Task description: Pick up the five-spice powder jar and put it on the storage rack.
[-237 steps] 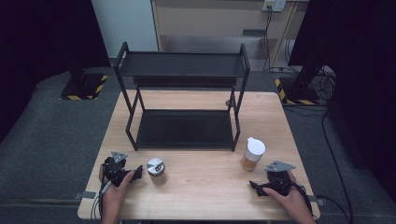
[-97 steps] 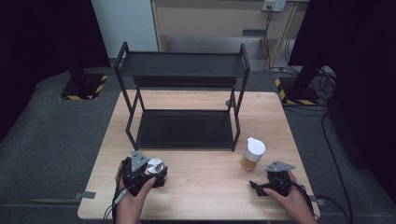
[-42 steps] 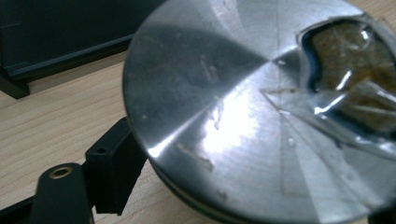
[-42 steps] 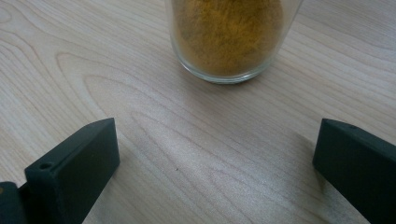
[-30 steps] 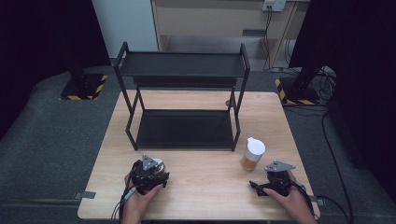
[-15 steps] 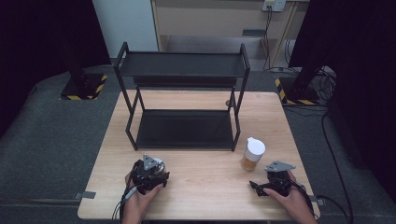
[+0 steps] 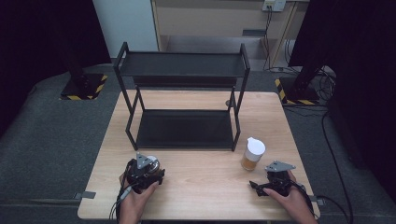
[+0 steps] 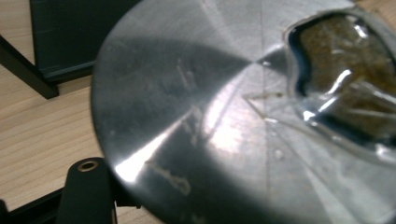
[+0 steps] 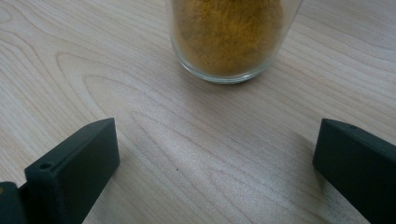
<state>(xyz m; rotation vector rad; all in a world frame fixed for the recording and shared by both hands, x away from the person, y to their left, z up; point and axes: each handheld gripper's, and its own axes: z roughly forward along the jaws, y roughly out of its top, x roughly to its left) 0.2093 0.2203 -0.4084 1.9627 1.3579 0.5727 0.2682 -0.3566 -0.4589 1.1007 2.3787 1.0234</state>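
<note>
A small round metal tin (image 7: 152, 163) stands on the wooden table (image 7: 205, 186), near its front left. My left gripper (image 7: 144, 171) reaches over the tin from the near side and is shut on it. In the left gripper view the tin's brushed silver lid (image 8: 210, 121) sits very close, with a clear window showing dark contents, and one black finger (image 8: 86, 189) shows at the lower left. My right gripper (image 7: 261, 187) rests open at the front right, its jaws (image 9: 215, 163) wide apart and empty. Just beyond it stands a glass jar (image 7: 253, 154) of orange powder (image 9: 229, 32) with a white lid.
A black two-level metal rack (image 7: 182, 70) stands on the far half of the table, its lower shelf (image 7: 184, 128) just behind the tin and the jar. Bare wood lies between the two hands. Dark floor surrounds the table.
Over the earlier frames my left gripper moved right from beside the tin onto it and closed around it. In the last second nothing visibly shifted. The right gripper stayed put.
</note>
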